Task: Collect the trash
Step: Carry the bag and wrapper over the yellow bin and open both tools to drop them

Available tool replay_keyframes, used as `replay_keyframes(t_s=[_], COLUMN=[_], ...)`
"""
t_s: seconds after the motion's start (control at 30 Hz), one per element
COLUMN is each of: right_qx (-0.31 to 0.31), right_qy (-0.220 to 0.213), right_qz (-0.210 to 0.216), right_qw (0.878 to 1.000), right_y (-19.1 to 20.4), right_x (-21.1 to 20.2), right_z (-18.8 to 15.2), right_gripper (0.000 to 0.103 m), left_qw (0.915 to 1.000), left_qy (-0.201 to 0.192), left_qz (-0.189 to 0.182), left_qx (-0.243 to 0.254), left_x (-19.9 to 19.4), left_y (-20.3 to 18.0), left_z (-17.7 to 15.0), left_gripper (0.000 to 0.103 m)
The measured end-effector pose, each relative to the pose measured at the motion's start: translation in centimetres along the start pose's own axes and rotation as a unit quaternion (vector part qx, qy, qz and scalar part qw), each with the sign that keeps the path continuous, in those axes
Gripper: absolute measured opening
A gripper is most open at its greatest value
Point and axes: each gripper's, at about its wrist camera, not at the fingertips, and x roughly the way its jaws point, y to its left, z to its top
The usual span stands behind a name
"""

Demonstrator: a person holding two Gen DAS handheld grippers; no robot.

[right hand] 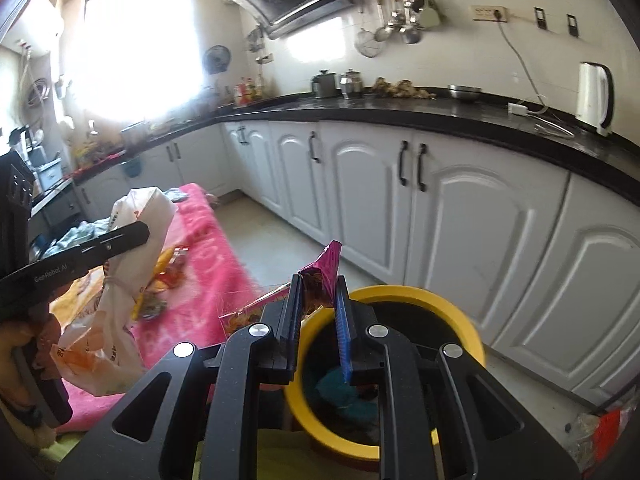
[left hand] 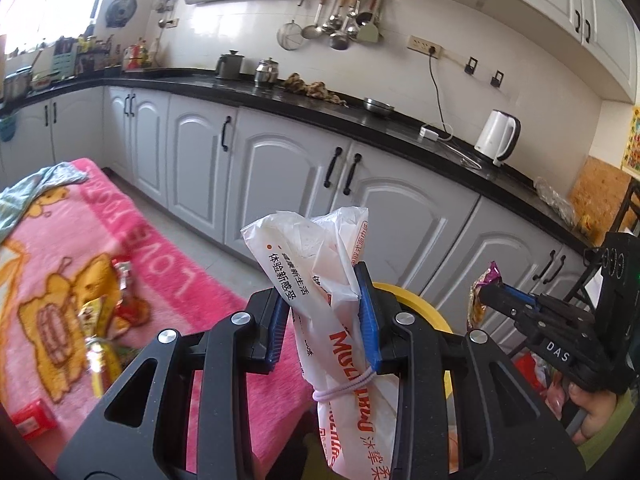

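The yellow bin (right hand: pixel 400 296) stands on the floor just beside the pink blanket (right hand: pixel 208 280), in front of the white cupboards (right hand: pixel 460 220). It has a dark liner, and something teal (right hand: pixel 340 390) lies at the bottom; the rest of its contents are too dark to tell.

The left gripper (left hand: pixel 324 300) is clamped on a white plastic bag (left hand: pixel 320 264) printed with red and black writing. The bag is crumpled, with a pale elastic band (left hand: pixel 344 386) looped round it. It sticks up between the blue pads (left hand: pixel 366 312), to the blanket side of the bin.

The right gripper (right hand: pixel 318 300) is nearly closed on a pink and purple snack wrapper (right hand: pixel 320 276). The wrapper is thin and creased, its top poking above the fingertips, and it sits right over the near rim of the bin.

More wrappers (left hand: pixel 108 308) in yellow and red lie scattered on the blanket, away from the bin, along with a small red packet (left hand: pixel 34 422) near the blanket's edge.
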Motion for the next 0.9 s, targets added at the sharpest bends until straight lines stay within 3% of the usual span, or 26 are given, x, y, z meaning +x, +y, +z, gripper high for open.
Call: replay_keyframes(t_s=[0.4, 0.5, 0.57, 0.6, 0.67, 0.7, 0.73, 0.87, 0.9], right_qx=[0.038, 0.047, 0.059, 0.067, 0.077, 0.079, 0.081, 0.084, 0.081], right_qy=[0.042, 0.050, 0.054, 0.054, 0.048, 0.045, 0.040, 0.028, 0.026], right_qz=[-0.060, -0.070, -0.084, -0.088, -0.096, -0.100, -0.106, -0.100, -0.098], right_qw=[0.997, 0.995, 0.993, 0.992, 0.991, 0.991, 0.990, 0.991, 0.991], right_y=[-5.7, -6.6, -7.4, -7.7, -8.3, -8.4, -8.5, -8.0, -7.7], right_x=[3.4, 4.2, 4.7, 4.8, 4.7, 4.6, 4.5, 4.2, 4.1], right_z=[-2.9, -3.5, -3.8, -3.9, -4.0, -4.0, -4.0, -3.6, -3.5], right_gripper=[0.017, 0.021, 0.033, 0.044, 0.049, 0.056, 0.058, 0.060, 0.062], left_qw=[0.9997, 0.9995, 0.9994, 0.9992, 0.9992, 0.9992, 0.9992, 0.9991, 0.9991], left_qy=[0.019, 0.026, 0.034, 0.038, 0.040, 0.040, 0.040, 0.029, 0.025], left_qz=[0.002, 0.001, -0.005, -0.007, -0.006, -0.004, -0.002, 0.010, 0.014], left_qx=[0.018, 0.016, 0.011, 0.007, 0.004, -0.001, -0.005, -0.028, -0.031], left_x=[9.0, 11.2, 12.0, 12.4, 12.5, 12.3, 12.2, 10.5, 10.1], left_y=[-4.1, -4.5, -4.6, -4.5, -4.2, -3.8, -3.4, -1.0, -0.6], left_z=[-0.6, -0.8, -1.0, -1.1, -1.2, -1.3, -1.4, -1.2, -1.1], left_gripper=[0.026, 0.029, 0.037, 0.045, 0.051, 0.062, 0.067, 0.073, 0.079])
